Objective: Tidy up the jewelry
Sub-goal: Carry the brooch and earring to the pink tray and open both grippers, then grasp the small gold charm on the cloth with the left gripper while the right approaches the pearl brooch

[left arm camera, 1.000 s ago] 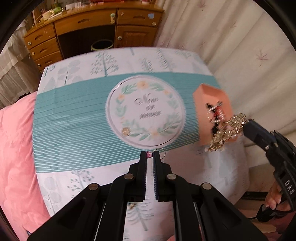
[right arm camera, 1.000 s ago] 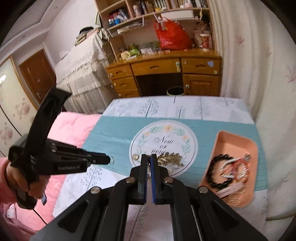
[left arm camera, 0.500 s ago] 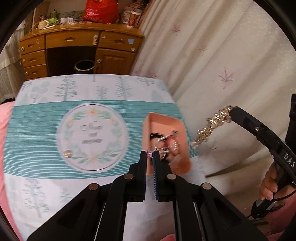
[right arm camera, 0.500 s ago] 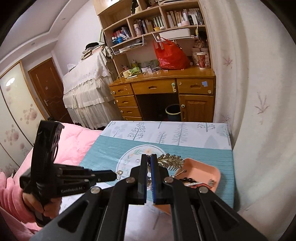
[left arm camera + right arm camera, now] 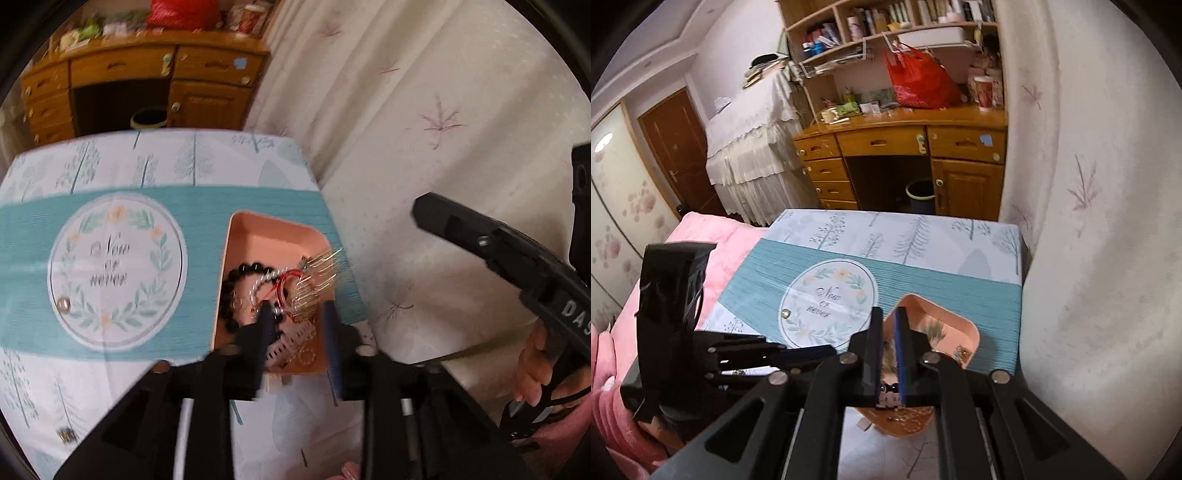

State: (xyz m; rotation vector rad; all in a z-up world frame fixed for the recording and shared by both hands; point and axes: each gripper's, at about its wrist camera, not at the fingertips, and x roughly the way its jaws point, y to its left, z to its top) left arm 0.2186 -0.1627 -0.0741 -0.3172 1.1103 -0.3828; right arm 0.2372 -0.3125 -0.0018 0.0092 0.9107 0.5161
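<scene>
Bedroom clutter aside, the printed worktop (image 5: 110, 177) now carries nearly everything in the pink tray (image 5: 273, 229) at its right edge. Both tools have just been opening over it: left tool (image 5: 297, 325) released, its ring (image 5: 236, 303) dropped by the black beads; right tool (image 5: 889, 347) slack, gold brooch (image 5: 317, 280) falling in. One small earring (image 5: 63, 303) remains on the round emblem, unobstructed.

Tray (image 5: 273, 229): peach-pink | cloth (image 5: 184, 206): teal stripes, pale tree prints, leafy wreath medallion | beaded bracelet (image 5: 236, 273): black | curtain (image 5: 424, 110): cream, mauve sprigs | grippers: black.
</scene>
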